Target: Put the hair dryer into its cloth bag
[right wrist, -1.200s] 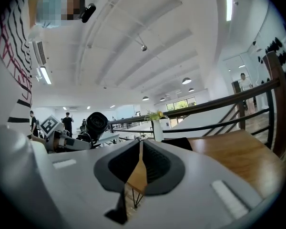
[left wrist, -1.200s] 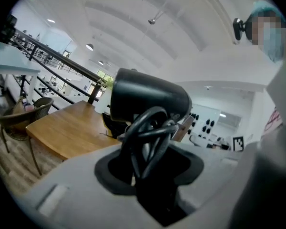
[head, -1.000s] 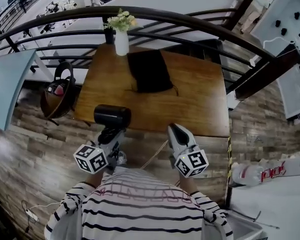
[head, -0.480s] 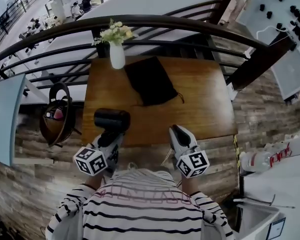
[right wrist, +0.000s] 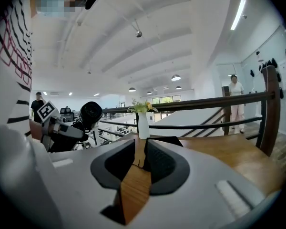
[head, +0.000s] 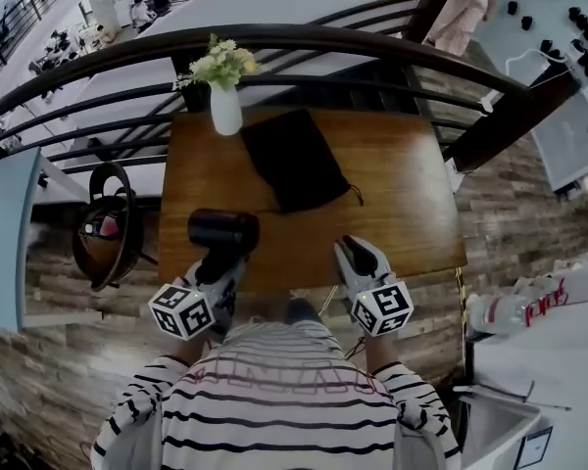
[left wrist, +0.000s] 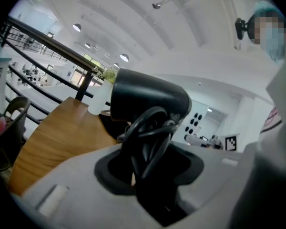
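Note:
My left gripper point(head: 214, 265) is shut on the handle of the black hair dryer point(head: 222, 230), which it holds upright over the near left part of the wooden table point(head: 402, 204). In the left gripper view the dryer's barrel point(left wrist: 150, 97) rises above the jaws, with its cord point(left wrist: 148, 135) looped round the handle. The black cloth bag point(head: 292, 160) lies flat at the table's far middle, beyond both grippers. My right gripper point(head: 359, 253) hovers at the table's near edge; its jaws have just been opening and nothing is between them point(right wrist: 139, 159). The bag point(right wrist: 166, 140) shows ahead of them.
A white vase with flowers point(head: 224, 106) stands at the table's far left corner, next to the bag. A dark curved railing point(head: 304, 39) runs behind the table. A brown basket-like seat point(head: 103, 233) sits on the floor at the left. A white counter point(head: 539, 360) stands at right.
Both grippers have moved forward toward the table, the left one carrying the dryer. The right gripper's tips now reach the table's near edge. The bag has not moved.

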Motion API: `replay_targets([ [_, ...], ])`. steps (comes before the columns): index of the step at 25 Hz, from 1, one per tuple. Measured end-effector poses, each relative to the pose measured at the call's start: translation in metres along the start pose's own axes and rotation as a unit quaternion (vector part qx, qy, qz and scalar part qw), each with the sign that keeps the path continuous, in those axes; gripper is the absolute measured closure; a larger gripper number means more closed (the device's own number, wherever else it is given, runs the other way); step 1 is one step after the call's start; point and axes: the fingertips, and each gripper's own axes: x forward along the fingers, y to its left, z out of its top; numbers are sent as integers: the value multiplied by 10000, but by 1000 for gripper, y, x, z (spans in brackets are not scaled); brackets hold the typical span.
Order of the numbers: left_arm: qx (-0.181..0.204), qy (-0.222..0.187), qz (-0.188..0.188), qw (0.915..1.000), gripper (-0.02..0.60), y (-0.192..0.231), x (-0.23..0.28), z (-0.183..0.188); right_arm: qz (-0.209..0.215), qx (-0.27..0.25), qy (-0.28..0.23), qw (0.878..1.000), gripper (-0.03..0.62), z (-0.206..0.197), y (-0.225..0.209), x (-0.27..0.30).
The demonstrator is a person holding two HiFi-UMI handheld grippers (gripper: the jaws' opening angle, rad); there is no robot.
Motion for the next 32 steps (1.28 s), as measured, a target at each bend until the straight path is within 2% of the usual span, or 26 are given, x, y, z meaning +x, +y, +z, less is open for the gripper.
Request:
replay_targets([
  [4, -115, -89, 146, 9998, 426, 12, 10, 6, 199, -577, 412, 9973, 504, -11, -25, 33],
  [10, -176, -115, 389, 9990, 426, 25, 35, 8, 274, -1250, 1109, 9856, 477, -40, -75, 76],
  [14, -269, -120, 544, 9981, 426, 35, 56, 13, 425, -1523, 1606, 9743, 477, -62, -109, 109],
  [16, -293, -91, 629, 9975, 426, 38, 68, 17, 562, -1811, 1950, 9623, 470, -73, -124, 124],
  [18, -322, -81, 707, 9969, 426, 40, 77, 19, 751, -2310, 2317, 9420, 454, -87, -138, 136],
  [23, -419, -101, 937, 9947, 426, 49, 92, 19, 1209, -3585, 2941, 8777, 434, -111, -163, 163],
  [25, -470, -110, 1029, 9935, 426, 53, 97, 19, 1377, -4105, 3125, 8455, 434, -120, -174, 172],
  [29, -562, -152, 1224, 9908, 426, 61, 101, 20, 1794, -5078, 3377, 7720, 437, -137, -188, 185],
  [32, -647, -183, 1356, 9885, 426, 65, 103, 20, 2061, -5518, 3497, 7285, 437, -148, -196, 192],
])
